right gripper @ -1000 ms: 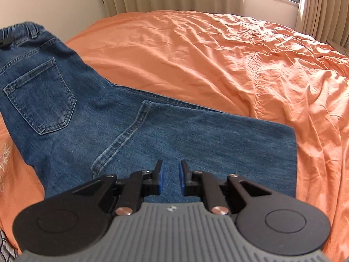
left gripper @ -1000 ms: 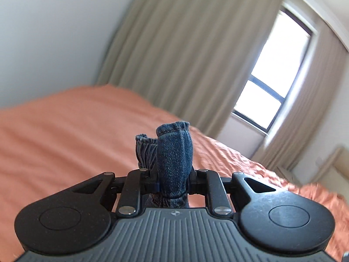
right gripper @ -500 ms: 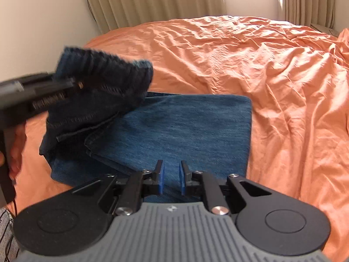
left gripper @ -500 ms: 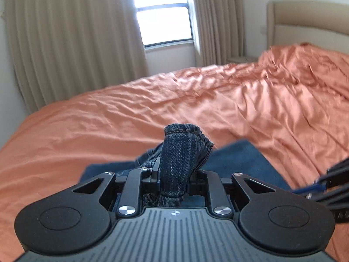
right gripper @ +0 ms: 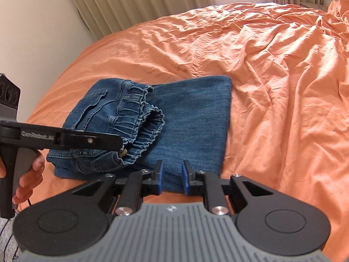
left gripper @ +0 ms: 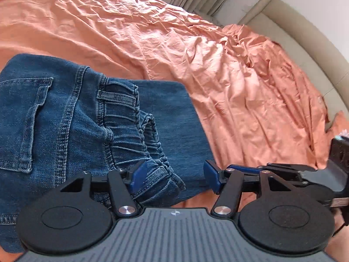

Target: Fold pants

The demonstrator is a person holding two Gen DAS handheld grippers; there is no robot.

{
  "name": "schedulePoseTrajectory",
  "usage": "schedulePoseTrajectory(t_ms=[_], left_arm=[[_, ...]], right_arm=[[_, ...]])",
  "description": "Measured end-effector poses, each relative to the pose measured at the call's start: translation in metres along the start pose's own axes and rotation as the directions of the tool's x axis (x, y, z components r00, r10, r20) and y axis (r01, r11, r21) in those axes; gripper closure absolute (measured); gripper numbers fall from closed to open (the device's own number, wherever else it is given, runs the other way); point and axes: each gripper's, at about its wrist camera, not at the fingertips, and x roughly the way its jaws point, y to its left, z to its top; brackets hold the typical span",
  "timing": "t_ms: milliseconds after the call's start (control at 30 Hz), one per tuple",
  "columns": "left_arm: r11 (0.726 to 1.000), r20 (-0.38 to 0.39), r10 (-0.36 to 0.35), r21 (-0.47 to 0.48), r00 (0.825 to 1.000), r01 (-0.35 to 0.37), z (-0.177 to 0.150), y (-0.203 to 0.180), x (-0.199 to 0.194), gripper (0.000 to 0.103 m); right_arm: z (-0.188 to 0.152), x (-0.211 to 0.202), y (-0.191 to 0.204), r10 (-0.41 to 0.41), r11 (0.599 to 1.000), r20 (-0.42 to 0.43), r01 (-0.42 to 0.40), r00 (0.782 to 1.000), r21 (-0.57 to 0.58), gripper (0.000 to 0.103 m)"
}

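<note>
Blue denim pants [left gripper: 72,118] lie folded on the orange bed, the elastic waistband end [right gripper: 141,118] laid over the leg panel [right gripper: 196,113]. My left gripper [left gripper: 172,175] is open just above the waistband edge, which lies loose between its blue pads. It shows in the right wrist view as a black arm [right gripper: 72,140] over the pants. My right gripper [right gripper: 171,176] hovers over the near edge of the leg panel, jaws slightly apart and empty. It also shows in the left wrist view [left gripper: 283,172] at the right.
The orange wrinkled bedsheet [right gripper: 261,65] spreads to the right and far side. A beige headboard [left gripper: 294,32] is at the far right. Curtains [right gripper: 135,2] and a wall stand behind the bed. A hand [right gripper: 28,174] holds the left gripper's handle.
My left gripper carried the waistband end over onto the leg panel, lowered it and opened, letting the denim go. The right gripper stayed near the front edge.
</note>
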Motion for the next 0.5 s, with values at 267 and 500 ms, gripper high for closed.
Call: schedulePoseTrajectory(t_ms=[267,500], left_arm=[[0.964,0.136,0.245,0.067,0.960,-0.256,0.027,0.037,-0.046,0.035],[0.955,0.161,0.295,-0.038,0.942,-0.293,0.039,0.104,-0.063,0.036]], right_arm=[[0.037,0.031,0.023,0.091,0.995,0.028,-0.092,0.995,0.026,0.065],[0.079,0.097,0.027,0.164,0.975,0.021,-0.165,0.986,0.152,0.064]])
